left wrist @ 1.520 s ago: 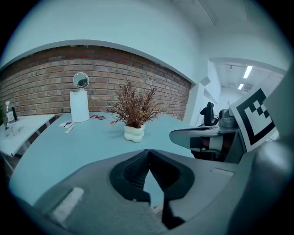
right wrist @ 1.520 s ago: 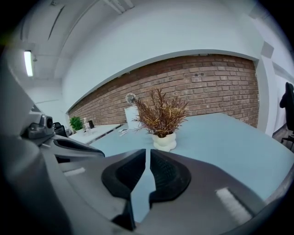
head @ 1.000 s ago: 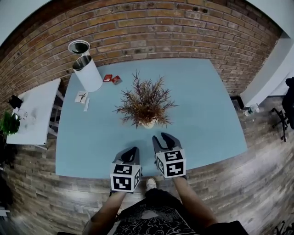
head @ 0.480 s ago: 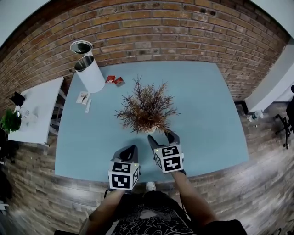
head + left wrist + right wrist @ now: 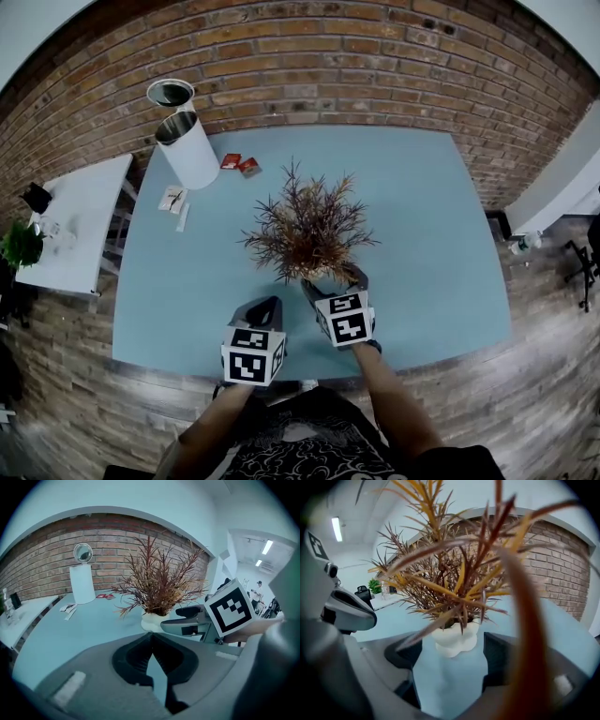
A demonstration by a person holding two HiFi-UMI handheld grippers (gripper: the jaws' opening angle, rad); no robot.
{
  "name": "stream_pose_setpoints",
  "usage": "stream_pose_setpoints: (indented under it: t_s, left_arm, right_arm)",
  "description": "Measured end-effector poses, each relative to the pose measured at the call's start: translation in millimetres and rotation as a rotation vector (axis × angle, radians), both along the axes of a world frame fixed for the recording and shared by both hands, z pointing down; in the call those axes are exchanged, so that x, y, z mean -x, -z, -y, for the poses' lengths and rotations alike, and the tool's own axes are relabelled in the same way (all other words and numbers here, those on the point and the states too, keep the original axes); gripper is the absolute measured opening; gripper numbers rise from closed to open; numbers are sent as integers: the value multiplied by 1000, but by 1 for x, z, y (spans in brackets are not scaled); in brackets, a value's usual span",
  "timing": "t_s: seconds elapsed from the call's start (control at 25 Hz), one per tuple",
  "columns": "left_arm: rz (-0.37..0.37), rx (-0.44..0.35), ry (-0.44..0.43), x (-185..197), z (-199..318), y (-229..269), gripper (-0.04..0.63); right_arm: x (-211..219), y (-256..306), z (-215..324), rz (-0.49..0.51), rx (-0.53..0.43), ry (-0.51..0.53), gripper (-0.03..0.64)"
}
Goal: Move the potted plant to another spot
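Blue surface (image 5: 187, 281) is carrying the potted plant (image 5: 309, 234), which is standing near the middle, a bit toward the person. Compared with a moment ago, the right claw (image 5: 333, 278) is sitting much closer to the plant, tucked under the spiky leaves, and its jaws have just been opening wide. In the right gripper view the white pot (image 5: 453, 638) is sitting right at the mouth of those wide jaws, with a pad on each side and neither one pressing on it yet (the leaves are poking all over the camera). The left claw (image 5: 266, 307) is waiting beside it, pinched closed with nothing inside. So the grab is probably coming next, and the plant is not lifted yet.
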State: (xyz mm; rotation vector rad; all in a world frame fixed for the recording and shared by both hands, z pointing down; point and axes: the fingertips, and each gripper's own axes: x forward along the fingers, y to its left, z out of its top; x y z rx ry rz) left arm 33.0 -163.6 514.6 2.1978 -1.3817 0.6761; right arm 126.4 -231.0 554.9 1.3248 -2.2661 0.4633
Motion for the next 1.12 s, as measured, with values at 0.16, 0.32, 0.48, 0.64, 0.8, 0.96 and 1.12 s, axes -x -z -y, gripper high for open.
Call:
stream_pose_setpoints:
  t_s: [0.16, 0.32, 0.48, 0.64, 0.8, 0.96, 1.12]
  left_arm:
    - [-2, 3, 7, 8, 9, -3, 0]
    - [-14, 11, -7, 6, 15, -5, 0]
    - [-17, 15, -12, 9, 21, -6, 0]
    - [-19, 21, -13, 14, 26, -8, 0]
    - [-18, 28, -19, 18, 27, -11, 0]
    - [-19, 25, -17, 25, 29, -9, 0]
    - [-15, 23, -14, 34, 30, -9, 0]
  right_arm:
    - [5, -6, 7, -1, 2, 6, 414]
    - [8, -9, 13, -4, 8, 8, 428]
    - [4, -16, 21, -23, 10, -6, 449]
    - [5, -23, 27, -26, 25, 1, 468]
    - [8, -29, 31, -22, 40, 22, 471]
    - [11, -31, 33, -29, 41, 34, 451]
    - [12, -33, 33, -26, 44, 23, 449]
